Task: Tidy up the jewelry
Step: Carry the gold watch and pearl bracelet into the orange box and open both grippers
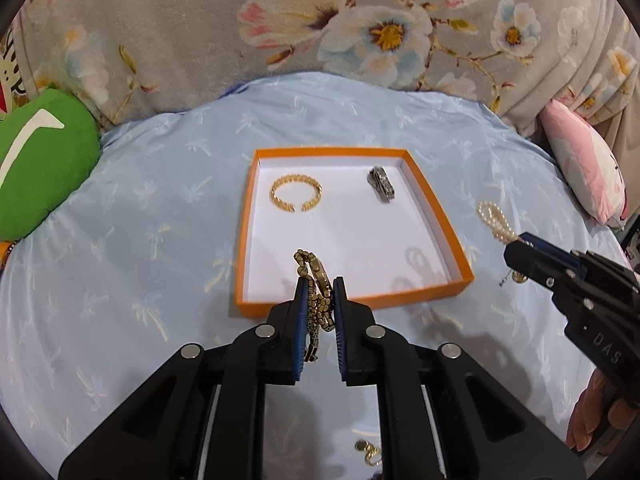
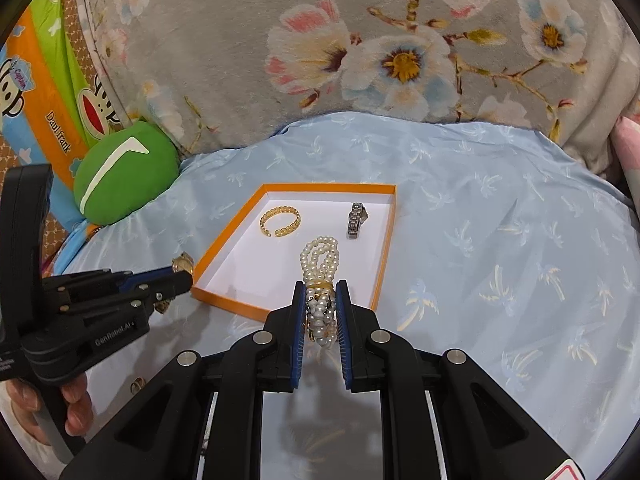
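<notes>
jewelry being gathered into the orange box, sitting on the pale blue bedcover; roughly half done, judging by what lies where.

going left to right in the left wrist view: green cushion resting at the far left edge, off the job. gold bangle already lying in the box's far left part, apart from everything else. gold watch hanging in the left gripper, jaws narrowed and pinching its band, dangling just over the box's near wall, not yet set down. silver watch already lying in the far right part of the box. pearl bracelet hanging from the right gripper, off past the right wall of the box, over the bedcover.

checking against the right wrist view: right gripper jaws narrowed and clamping the pearl bracelet around its gold clasp, loops pointing toward the box.

counting up: two pieces in, two in the air. still waiting: lowering both and letting go in the bare near half, keeping them apart from the pieces already placed. also possibly waiting: small gold bits lying on the bedcover near the bottom of the left view, too small to identify.
</notes>
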Tool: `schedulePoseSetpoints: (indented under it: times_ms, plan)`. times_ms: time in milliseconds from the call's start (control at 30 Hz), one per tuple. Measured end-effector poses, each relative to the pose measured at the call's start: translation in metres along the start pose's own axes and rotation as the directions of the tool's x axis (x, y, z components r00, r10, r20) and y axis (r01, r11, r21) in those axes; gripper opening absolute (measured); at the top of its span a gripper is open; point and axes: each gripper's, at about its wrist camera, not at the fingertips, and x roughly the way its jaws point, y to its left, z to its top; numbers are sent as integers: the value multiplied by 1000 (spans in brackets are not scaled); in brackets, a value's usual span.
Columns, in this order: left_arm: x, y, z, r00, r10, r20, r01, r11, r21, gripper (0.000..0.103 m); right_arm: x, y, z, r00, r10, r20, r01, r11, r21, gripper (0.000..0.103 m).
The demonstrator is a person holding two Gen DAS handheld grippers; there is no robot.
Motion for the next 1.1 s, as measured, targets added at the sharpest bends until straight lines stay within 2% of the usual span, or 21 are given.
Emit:
schedulePoseSetpoints:
  times_ms: [267, 500, 700, 867, 1100]
  plan:
    - [25, 12, 32, 999, 33, 10, -33, 999, -26, 11, 34, -11, 24, 1000, -27, -15, 27, 1000, 11, 14]
    - [72, 22, 48, 999, 41, -31, -43, 998, -49, 11, 84, -10, 30, 998, -25, -65, 26, 1000, 9, 14]
    - [105, 26, 49, 996, 51, -73, -55, 997, -56, 11, 120, -17, 28, 994, -29, -103, 33, 999, 38, 14]
    - [121, 29, 47, 994, 58, -90, -64, 996, -64, 11, 134, -21, 23, 992, -37, -120, 41, 998, 37, 14]
    - [126, 29, 45, 995, 55, -83, -61, 995, -75, 11, 131, -24, 24, 995, -40, -91, 45, 998, 51, 18]
